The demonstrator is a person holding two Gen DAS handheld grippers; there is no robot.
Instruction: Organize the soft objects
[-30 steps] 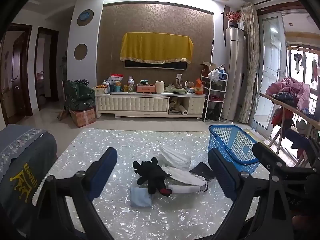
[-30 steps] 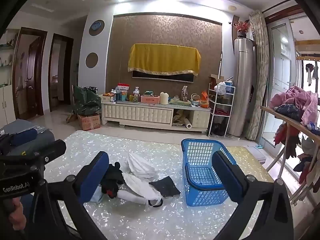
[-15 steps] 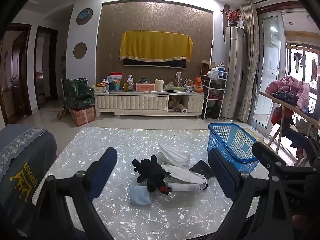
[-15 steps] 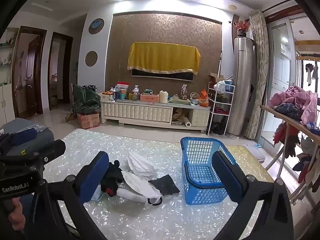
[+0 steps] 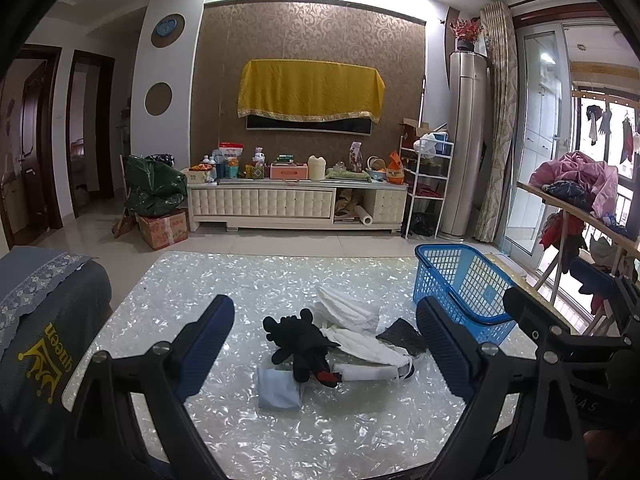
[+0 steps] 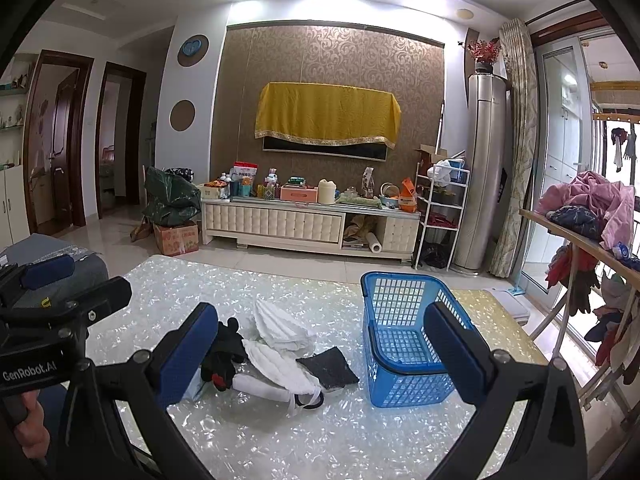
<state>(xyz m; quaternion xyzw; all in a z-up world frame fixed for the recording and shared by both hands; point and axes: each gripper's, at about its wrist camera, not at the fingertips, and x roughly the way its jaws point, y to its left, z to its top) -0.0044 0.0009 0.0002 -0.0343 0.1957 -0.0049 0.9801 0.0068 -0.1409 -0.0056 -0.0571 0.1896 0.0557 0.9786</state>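
Left gripper point(image 5: 324, 344): lower centre of left wrist view, blue pads spread wide, nothing between them, above the table, short of the pile.
Right gripper point(image 6: 320, 344): lower centre of right wrist view, jaws spread wide, empty; also seen at lower right of left wrist view as black frame.
Table point(image 5: 240, 288): pearly white shimmering top, fills lower half of both views.
Pile of soft things: centre of table, left of basket.
Black plush toy point(image 5: 300, 344): centre of left wrist view, lying on the pile, red patch at its near end.
White folded cloths point(image 5: 348, 312): just behind and right of toy, two pieces overlapping.
Dark cloth point(image 6: 328, 366): flat on table, between white cloths and basket.
Light blue piece point(image 5: 278, 390): nearest edge of pile, touching toy.
Blue basket point(image 6: 404, 336): right of centre, upright on table, empty as far as visible, apart from the pile.
Hand point(image 6: 30, 428): lower left edge of right wrist view, wrapped around handle of left gripper.
Background: covered screen point(image 5: 310, 92) on far wall, upper centre.
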